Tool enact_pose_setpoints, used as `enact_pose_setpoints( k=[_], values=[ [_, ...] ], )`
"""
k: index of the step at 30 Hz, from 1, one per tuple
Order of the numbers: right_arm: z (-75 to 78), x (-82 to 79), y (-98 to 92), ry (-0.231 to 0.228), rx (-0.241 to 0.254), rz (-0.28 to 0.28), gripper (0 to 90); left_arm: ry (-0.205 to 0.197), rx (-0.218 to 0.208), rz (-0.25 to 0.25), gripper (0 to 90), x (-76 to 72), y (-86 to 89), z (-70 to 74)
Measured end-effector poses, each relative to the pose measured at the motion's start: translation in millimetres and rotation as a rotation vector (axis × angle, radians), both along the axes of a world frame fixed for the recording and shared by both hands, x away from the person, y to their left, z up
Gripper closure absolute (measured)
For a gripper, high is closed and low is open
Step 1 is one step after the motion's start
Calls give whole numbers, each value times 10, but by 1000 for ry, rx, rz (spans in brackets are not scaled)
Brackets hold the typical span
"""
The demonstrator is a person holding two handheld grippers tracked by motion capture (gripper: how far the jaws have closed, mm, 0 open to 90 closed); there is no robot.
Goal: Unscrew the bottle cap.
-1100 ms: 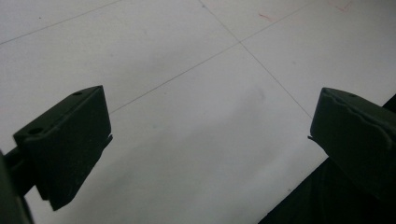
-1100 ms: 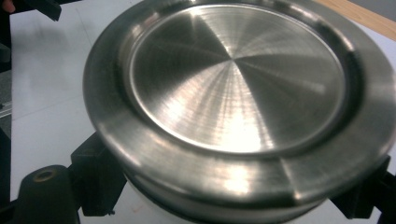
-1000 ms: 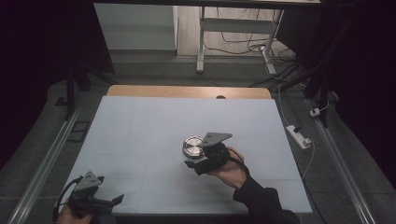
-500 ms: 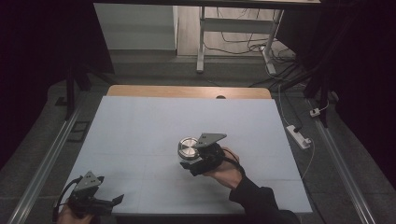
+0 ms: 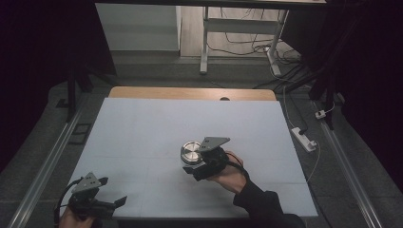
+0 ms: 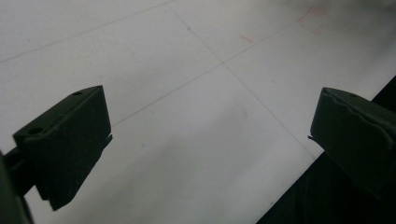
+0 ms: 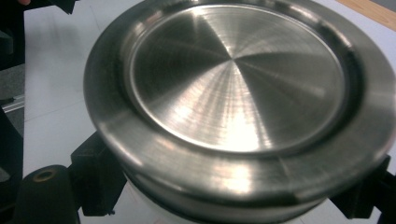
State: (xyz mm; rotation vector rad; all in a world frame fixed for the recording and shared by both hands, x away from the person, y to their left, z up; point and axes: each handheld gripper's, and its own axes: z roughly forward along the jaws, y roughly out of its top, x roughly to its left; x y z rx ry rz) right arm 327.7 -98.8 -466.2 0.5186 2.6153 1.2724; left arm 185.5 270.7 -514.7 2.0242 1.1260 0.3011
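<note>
A: Right gripper view first: the round steel lid [image 7: 238, 88] sits close against the lens, its brushed disc catching light, and the two black jaws come up from the bottom edge at either side beneath its rim. The right gripper [image 7: 233, 205] is clamped as tight as it goes, gripping the lid's underside.

B: And from the high view?

A: The same right gripper [image 5: 198, 164] lies just below the centre of the frame, its grey three-cornered plate on top, a hand [image 5: 231, 175] in a dark sleeve behind it at the lower right. The lid [image 5: 191, 152] shows as a small shiny disc at the gripper's upper left tip, over the white table [image 5: 157, 123].

B: The other one?

A: The left gripper [image 5: 116, 202] rests at the lower left corner of the frame, near the table's front edge, well apart from the lid. In the left gripper view its jaws stand wide, one at the left edge, one at the right, with nothing but bare white surface and thin pencil lines between them [image 6: 210, 140].

B: Anything beyond?

A: A wooden strip along the table's far edge, and a white power strip [image 5: 304, 139] on the floor at the right.
</note>
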Motion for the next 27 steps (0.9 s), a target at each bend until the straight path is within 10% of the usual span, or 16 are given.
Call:
enact_pose_setpoints(
  k=[27],
  values=[
    [26,-29,4,3,24,26,145,-143,-67,-299,0,451,-481,317]
  ],
)
